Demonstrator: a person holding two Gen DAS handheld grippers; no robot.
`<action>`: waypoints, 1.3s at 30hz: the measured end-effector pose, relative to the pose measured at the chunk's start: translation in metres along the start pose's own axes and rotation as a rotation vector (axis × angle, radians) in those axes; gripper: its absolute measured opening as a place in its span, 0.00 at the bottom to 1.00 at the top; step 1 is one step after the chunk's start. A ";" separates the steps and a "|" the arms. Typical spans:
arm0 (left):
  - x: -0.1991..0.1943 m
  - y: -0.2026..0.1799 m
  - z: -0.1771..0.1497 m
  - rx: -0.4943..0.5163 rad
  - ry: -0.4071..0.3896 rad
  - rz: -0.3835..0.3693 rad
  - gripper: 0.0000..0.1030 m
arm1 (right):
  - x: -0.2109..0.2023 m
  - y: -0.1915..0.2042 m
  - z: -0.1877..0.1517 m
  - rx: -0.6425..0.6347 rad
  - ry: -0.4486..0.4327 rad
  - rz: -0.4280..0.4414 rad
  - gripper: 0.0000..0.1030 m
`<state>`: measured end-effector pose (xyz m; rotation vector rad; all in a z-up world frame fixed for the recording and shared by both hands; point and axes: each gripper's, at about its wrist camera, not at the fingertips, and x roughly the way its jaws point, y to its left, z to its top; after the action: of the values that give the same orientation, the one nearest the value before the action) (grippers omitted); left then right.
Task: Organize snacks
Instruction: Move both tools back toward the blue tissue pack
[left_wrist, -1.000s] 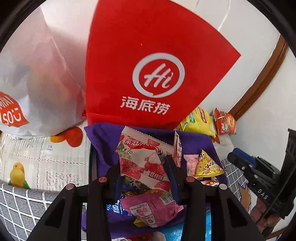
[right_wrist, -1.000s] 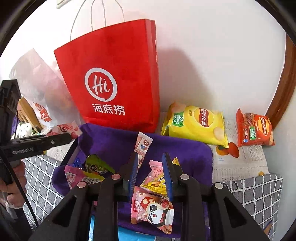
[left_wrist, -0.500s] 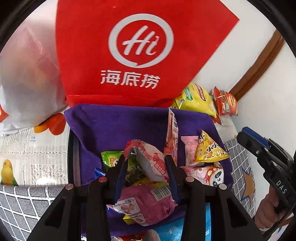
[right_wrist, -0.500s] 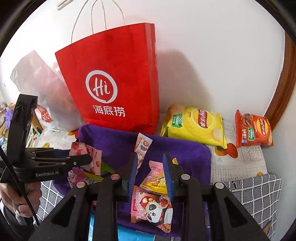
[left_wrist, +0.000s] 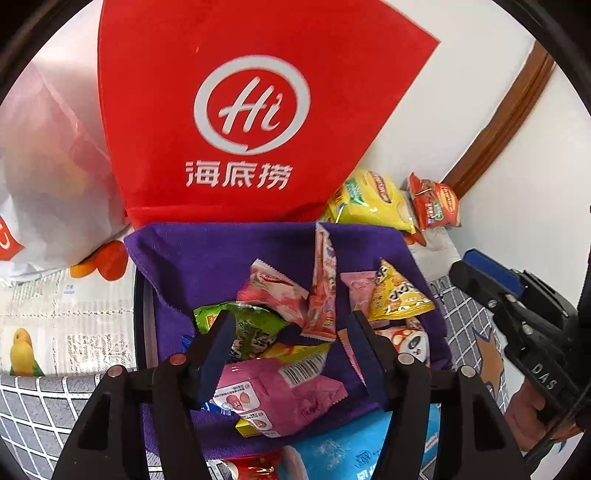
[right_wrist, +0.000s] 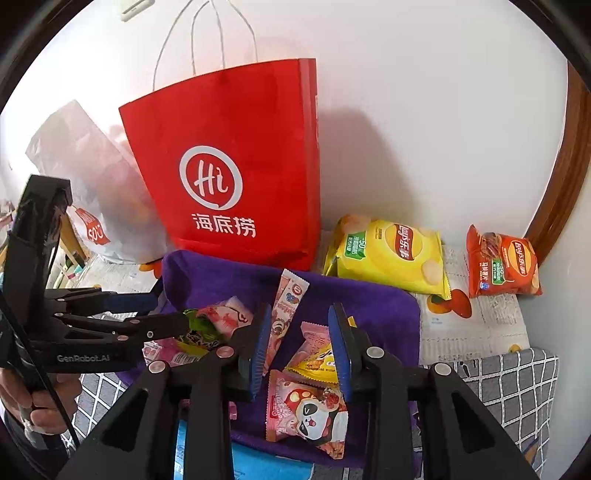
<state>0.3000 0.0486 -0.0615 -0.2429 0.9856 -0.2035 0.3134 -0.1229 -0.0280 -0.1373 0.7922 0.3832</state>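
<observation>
A purple-cloth-lined basket (left_wrist: 221, 258) (right_wrist: 369, 306) holds several small snack packets. My left gripper (left_wrist: 290, 345) is open and empty over them; the pink-white lychee packet (left_wrist: 271, 291) lies loose just beyond its fingertips, beside a green packet (left_wrist: 251, 328) and above a pink packet (left_wrist: 280, 391). It also shows in the right wrist view (right_wrist: 225, 317). My right gripper (right_wrist: 299, 347) is open and empty above a yellow triangular packet (right_wrist: 317, 363) and a panda packet (right_wrist: 310, 410). The left gripper reaches in from the left in the right wrist view (right_wrist: 155, 314).
A red paper bag (right_wrist: 229, 177) stands behind the basket against the wall. A white plastic bag (right_wrist: 85, 177) sits to its left. A yellow chip bag (right_wrist: 388, 254) and a red chip bag (right_wrist: 502, 266) lie at the right. A blue pack (left_wrist: 362, 450) lies near me.
My left gripper lowered the lychee packet into the basket, opened and let it go. The packet now lies among the others. The right gripper has barely moved.
</observation>
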 end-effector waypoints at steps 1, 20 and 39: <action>-0.003 -0.001 0.000 0.003 -0.005 -0.001 0.59 | -0.002 0.002 0.000 -0.002 -0.003 -0.005 0.33; -0.079 -0.017 -0.008 0.015 -0.137 -0.027 0.63 | -0.085 0.019 -0.072 0.044 -0.004 -0.061 0.39; -0.094 0.005 -0.133 -0.023 -0.052 0.091 0.63 | -0.092 0.054 -0.177 0.123 0.064 0.092 0.49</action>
<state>0.1381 0.0649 -0.0586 -0.2229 0.9456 -0.1028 0.1161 -0.1449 -0.0844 0.0020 0.8854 0.4175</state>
